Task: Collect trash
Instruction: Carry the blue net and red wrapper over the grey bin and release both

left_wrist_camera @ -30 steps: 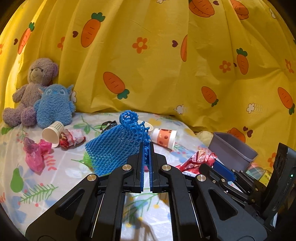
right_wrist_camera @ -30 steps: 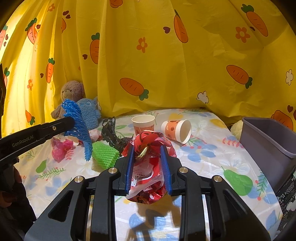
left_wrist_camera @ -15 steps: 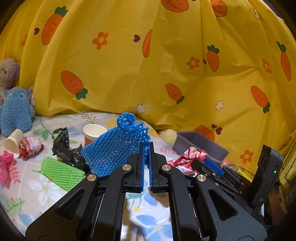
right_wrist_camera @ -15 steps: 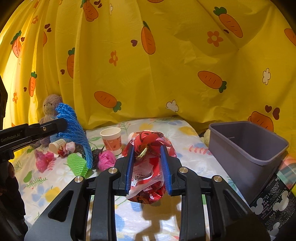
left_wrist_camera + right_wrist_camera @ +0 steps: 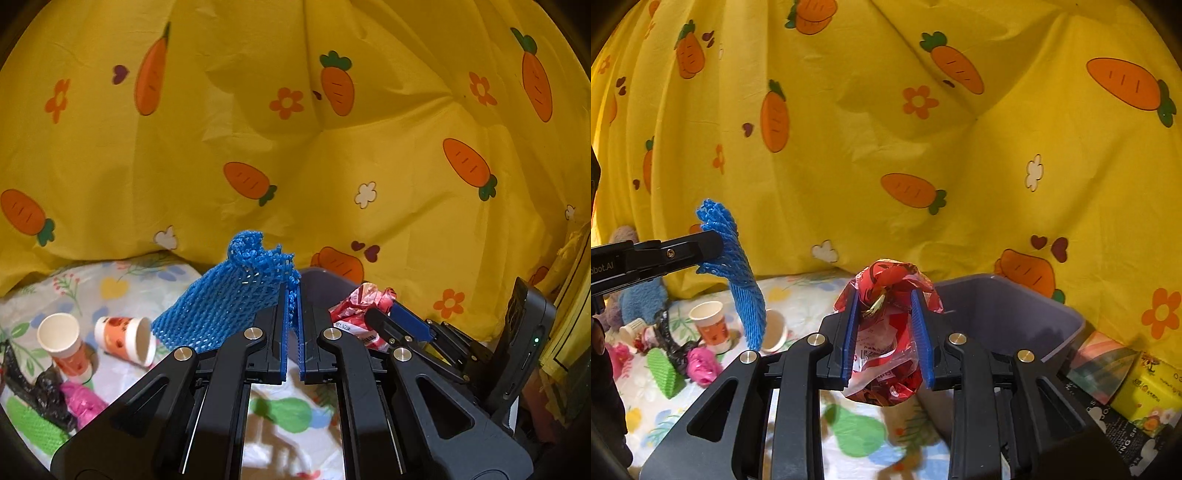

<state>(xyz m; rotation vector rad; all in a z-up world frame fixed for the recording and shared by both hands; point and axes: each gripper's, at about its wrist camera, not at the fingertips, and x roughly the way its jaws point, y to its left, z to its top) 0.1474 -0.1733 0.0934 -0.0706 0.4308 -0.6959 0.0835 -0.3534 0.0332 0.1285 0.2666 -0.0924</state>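
Observation:
My left gripper (image 5: pixel 292 325) is shut on a blue foam net sleeve (image 5: pixel 225 306), which hangs off to the left of its pads, above the bed. In the right wrist view the same blue net sleeve (image 5: pixel 738 273) dangles from the left gripper's fingers (image 5: pixel 683 251). A crumpled red snack wrapper (image 5: pixel 890 325) is pinched between the blue pads of my right gripper (image 5: pixel 886 328). The grey plastic bin (image 5: pixel 1008 314) stands just beyond and right of the wrapper. In the left wrist view the bin rim (image 5: pixel 317 275) peeks out behind the net, and the red wrapper (image 5: pixel 360 310) shows at right.
Two paper cups (image 5: pixel 62 343) (image 5: pixel 127 339), a black bag (image 5: pixel 37 391), pink plastic (image 5: pixel 81 402) and a green foam net (image 5: pixel 29 421) lie on the floral bedsheet. Yellow carrot-print fabric (image 5: pixel 923 147) hangs behind. Boxes (image 5: pixel 1145 391) sit right of the bin; plush toys (image 5: pixel 639 295) far left.
Both grippers have swung to the right with their loads still held. The plush toys slid out of the left view, and the grey bin now sits close ahead of both grippers.

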